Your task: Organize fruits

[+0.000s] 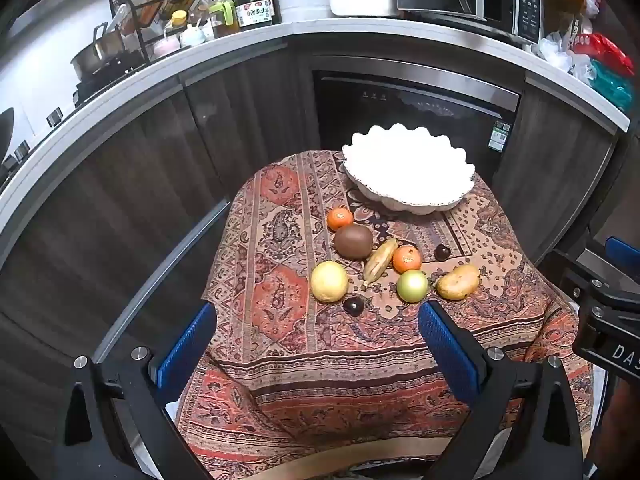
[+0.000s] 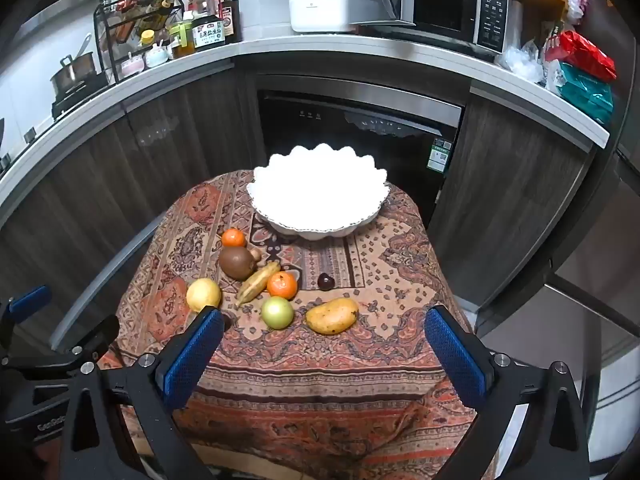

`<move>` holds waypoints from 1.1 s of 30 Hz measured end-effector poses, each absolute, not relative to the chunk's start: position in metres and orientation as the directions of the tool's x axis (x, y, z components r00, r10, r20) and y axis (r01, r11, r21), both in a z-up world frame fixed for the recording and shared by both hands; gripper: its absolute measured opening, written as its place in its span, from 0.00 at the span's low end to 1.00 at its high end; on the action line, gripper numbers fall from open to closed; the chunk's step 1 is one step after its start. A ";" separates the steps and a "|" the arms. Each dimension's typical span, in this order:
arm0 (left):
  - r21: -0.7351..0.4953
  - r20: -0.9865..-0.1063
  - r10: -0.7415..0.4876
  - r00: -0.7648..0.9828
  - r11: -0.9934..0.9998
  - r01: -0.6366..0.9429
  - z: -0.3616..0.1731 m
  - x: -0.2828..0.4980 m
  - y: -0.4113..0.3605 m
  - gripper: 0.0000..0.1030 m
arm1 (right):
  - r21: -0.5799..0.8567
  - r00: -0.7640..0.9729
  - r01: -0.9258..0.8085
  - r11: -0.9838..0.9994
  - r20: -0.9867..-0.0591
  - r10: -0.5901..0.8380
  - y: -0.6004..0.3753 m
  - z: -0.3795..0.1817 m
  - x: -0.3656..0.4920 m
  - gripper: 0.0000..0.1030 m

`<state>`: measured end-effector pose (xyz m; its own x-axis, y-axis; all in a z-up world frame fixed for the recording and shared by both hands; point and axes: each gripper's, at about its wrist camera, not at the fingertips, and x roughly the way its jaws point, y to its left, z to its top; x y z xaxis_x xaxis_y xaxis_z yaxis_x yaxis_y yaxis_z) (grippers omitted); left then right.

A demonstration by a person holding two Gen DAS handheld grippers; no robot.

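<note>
Nothing has yet been gathered: the scalloped white bowl (image 2: 320, 200) stands empty at the far side of the cloth-covered bench (image 2: 400, 360), and the fruit lies loose on the patterned cloth in front of it. Both the left gripper (image 1: 316, 346) and the right gripper (image 2: 324, 350) are held spread wide above the near edge, with nothing between their blue pads. The mango (image 2: 332, 315) lies nearest the right gripper and well apart from its neighbours, so it is judged the easiest first pick; it would best be approached with the jaws set across its short width, closed gently, and lifted clear before being carried over the bowl's rim and lowered in. The green apple (image 2: 277, 312) sits just beside an orange (image 2: 282, 284) and a yellowish elongated fruit (image 2: 258, 283), so a tighter approach would be needed there to avoid nudging them. The kiwi (image 1: 353, 241), a second orange (image 1: 340, 218) and the yellow round fruit (image 1: 329, 281) lie to the left, within the left gripper's reach. Two small dark fruits (image 1: 353, 306) are too small to identify, possibly plums. A small brownish object behind the kiwi is seen only in the right wrist view and cannot be made out. The bowl's interior is overexposed.
</note>
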<state>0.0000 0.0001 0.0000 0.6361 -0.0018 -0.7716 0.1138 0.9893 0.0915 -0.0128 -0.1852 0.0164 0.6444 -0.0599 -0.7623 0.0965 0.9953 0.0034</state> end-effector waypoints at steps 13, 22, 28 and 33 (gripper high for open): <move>0.080 -0.779 -0.013 0.627 0.990 0.119 0.003 0.002 -0.002 0.97 | 0.004 0.652 0.097 0.995 -0.756 -0.061 -0.186 0.015 -0.015 0.99; 0.082 -0.776 -0.011 0.630 0.990 0.119 -0.001 -0.003 -0.001 0.97 | 0.004 0.651 0.096 0.995 -0.757 -0.059 -0.186 0.015 -0.016 0.99; 0.085 -0.776 -0.007 0.631 0.990 0.116 -0.002 -0.004 0.000 0.97 | 0.002 0.651 0.096 0.995 -0.757 -0.061 -0.185 0.014 -0.017 0.99; 0.085 -0.776 -0.008 0.631 0.989 0.117 -0.003 -0.004 0.000 0.97 | 0.003 0.651 0.096 0.995 -0.757 -0.061 -0.187 0.015 -0.017 0.99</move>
<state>-0.0039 0.0000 -0.0028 0.6308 -0.0075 -0.7759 0.1167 0.9895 0.0853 -0.0169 -0.1867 0.0154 0.6508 -0.0608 -0.7568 0.0964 0.9953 0.0030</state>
